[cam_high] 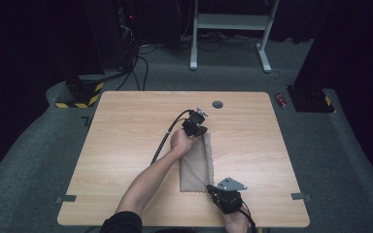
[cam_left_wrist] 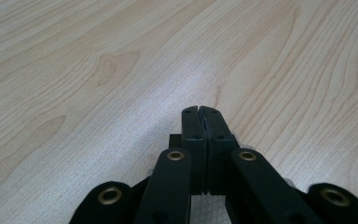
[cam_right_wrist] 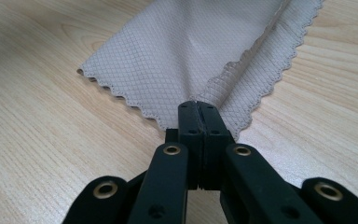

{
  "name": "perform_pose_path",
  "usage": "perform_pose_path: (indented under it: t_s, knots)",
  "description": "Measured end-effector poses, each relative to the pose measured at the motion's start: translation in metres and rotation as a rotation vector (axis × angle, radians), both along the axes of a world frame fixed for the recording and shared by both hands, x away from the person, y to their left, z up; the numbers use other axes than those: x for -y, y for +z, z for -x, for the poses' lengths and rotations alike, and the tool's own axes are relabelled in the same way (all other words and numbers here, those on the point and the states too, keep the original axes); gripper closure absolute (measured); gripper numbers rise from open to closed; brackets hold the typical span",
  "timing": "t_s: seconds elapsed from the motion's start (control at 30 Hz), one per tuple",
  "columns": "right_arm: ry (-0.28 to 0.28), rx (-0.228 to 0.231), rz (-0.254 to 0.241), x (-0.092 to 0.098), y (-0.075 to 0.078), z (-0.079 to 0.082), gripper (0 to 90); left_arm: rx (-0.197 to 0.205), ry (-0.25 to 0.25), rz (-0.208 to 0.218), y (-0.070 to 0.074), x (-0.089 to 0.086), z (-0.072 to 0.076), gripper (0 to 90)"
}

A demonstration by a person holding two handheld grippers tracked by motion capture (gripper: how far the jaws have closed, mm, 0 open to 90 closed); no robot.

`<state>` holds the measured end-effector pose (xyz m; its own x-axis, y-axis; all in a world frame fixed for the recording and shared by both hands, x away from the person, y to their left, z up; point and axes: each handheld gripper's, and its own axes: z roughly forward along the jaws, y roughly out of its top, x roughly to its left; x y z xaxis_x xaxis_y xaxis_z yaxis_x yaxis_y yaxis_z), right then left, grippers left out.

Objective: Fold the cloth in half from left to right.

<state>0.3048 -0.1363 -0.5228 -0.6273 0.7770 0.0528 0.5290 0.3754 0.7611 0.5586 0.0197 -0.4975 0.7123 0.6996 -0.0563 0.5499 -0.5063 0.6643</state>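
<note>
A beige cloth (cam_high: 195, 167) lies mid-frame on the tabletop (cam_high: 126, 145). The right gripper (cam_high: 212, 187) pinches its lower corner; the left gripper (cam_high: 200, 131) has its jaws pressed together at its upper edge. A cable hole (cam_high: 217, 104) lies beyond; nothing obstructs.

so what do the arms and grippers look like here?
Both grippers, left gripper and right gripper, are black, with flat linkage arms and brass-coloured rivets. A black cable trails from the left one; a grey three-cornered plate tops the right. The forearm is bare below a dark sleeve.
</note>
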Motion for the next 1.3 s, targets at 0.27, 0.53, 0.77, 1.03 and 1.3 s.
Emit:
perform_pose_path:
  t_s: [0.27, 0.53, 0.77, 1.03, 1.3]
  knots:
    - [-0.002, -0.024, 0.001, 0.003, 0.0, -0.002, 85.5, 0.006, 0.017, 0.011, -0.003, 0.001, -0.001, 81.3]
    - [-0.019, -0.006, -0.01, 0.01, 0.008, -0.001, 70.8, 0.068, 0.077, 0.043, 0.014, -0.011, 0.002, 60.4]
    - [-0.005, 0.015, 0.001, 0.008, 0.018, -0.014, 70.7, 0.08, 0.131, 0.052, 0.015, -0.04, 0.015, 55.4]
    - [0.051, -0.01, 0.051, -0.005, 0.009, -0.027, 71.3, 0.052, 0.197, 0.029, -0.002, -0.077, 0.03, 55.0]
    - [0.052, -0.025, 0.07, 0.0, 0.004, -0.029, 70.7, 0.042, 0.211, -0.011, -0.015, -0.082, 0.033, 54.0]
